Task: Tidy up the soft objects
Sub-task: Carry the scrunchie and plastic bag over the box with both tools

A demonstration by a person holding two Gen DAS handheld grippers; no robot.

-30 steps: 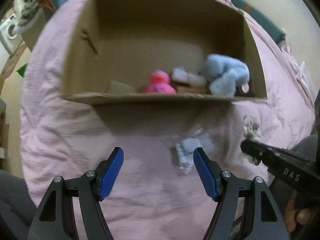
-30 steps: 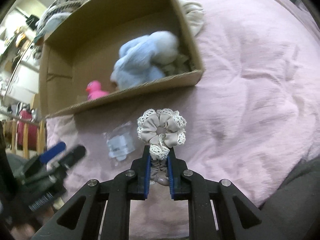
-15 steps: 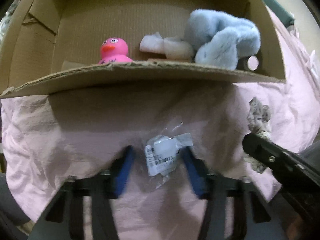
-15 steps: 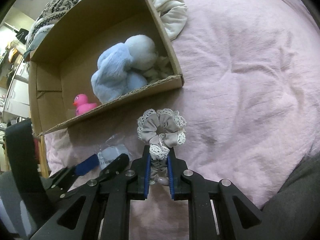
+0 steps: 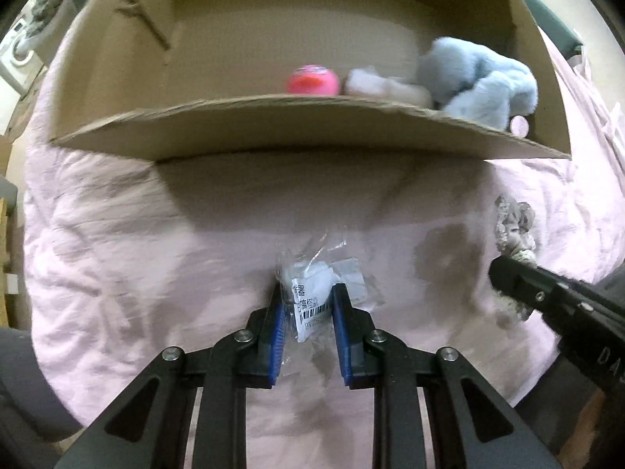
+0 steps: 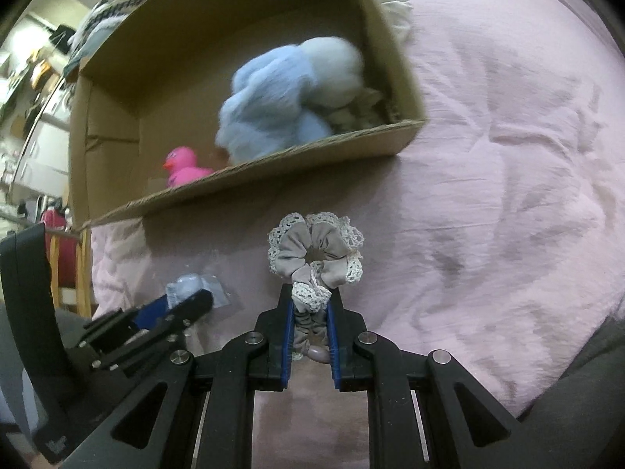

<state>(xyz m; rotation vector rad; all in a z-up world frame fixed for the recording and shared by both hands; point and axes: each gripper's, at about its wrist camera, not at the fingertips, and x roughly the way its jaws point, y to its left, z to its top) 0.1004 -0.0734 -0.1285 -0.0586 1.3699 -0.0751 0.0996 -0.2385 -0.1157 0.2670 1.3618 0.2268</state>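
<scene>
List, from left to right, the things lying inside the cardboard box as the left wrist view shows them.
Pink rubber duck → white soft item → light blue plush toy, all behind the cardboard box's front wall.

Box (image 5: 297, 129) on the bedspread (image 5: 136, 242), duck (image 6: 181, 166) and plush (image 6: 289, 97) inside, packet (image 5: 318, 289) before it, scrunchie (image 6: 316, 254) rightward

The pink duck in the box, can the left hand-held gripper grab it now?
Probably not: the left hand-held gripper is shut on the plastic packet, and the cardboard box wall stands before the pink duck.
</scene>
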